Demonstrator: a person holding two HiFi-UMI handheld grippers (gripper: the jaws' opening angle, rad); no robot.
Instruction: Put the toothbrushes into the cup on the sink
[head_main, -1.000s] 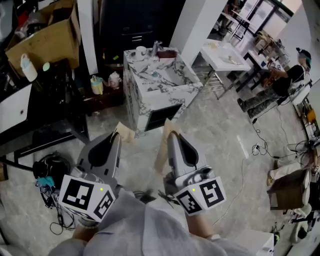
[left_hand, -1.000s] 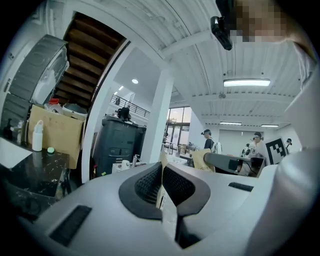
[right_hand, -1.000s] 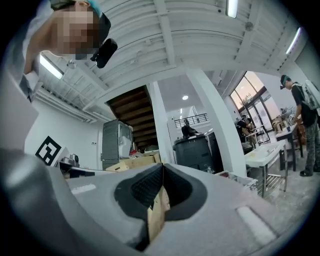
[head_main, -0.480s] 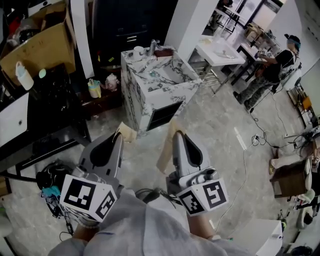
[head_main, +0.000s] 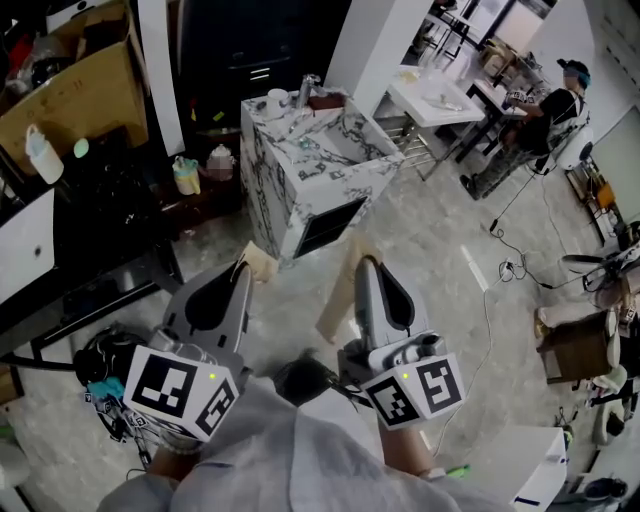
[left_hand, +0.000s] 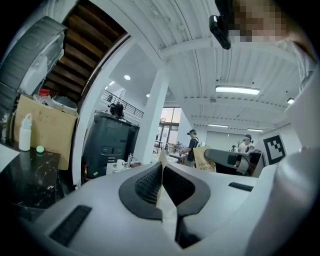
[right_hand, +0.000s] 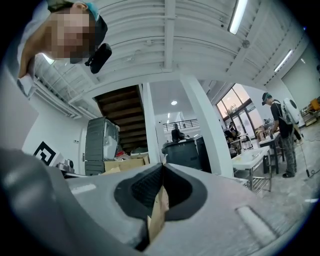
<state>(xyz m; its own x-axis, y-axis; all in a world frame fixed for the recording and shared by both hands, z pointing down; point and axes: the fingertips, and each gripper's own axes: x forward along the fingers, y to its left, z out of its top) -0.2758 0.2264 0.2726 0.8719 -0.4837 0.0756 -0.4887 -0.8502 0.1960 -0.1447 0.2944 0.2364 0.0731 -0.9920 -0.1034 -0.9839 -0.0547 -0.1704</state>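
Observation:
The marble sink unit (head_main: 318, 165) stands on the floor ahead of me, with a white cup (head_main: 277, 101) and a faucet (head_main: 308, 90) at its back edge. I cannot make out any toothbrushes from here. My left gripper (head_main: 252, 260) and right gripper (head_main: 354, 250) are held side by side low in the head view, well short of the sink. Both are shut, tan fingers pressed together with nothing between them. In the left gripper view, the left gripper (left_hand: 161, 161) points toward the sink unit (left_hand: 119, 169) far off. The right gripper (right_hand: 162, 170) points toward a dark cabinet.
A cardboard box (head_main: 88, 80) and a white bottle (head_main: 40, 155) sit on dark shelving at the left, with a yellow cup (head_main: 186, 176) on a low shelf. A white table (head_main: 440, 100) and a person (head_main: 545, 110) are at the far right. Cables (head_main: 495, 275) trail across the floor.
Both grippers stay shut and keep their places in the view. The view has drifted a little, so the sink and the person at the right sit slightly higher and further left.

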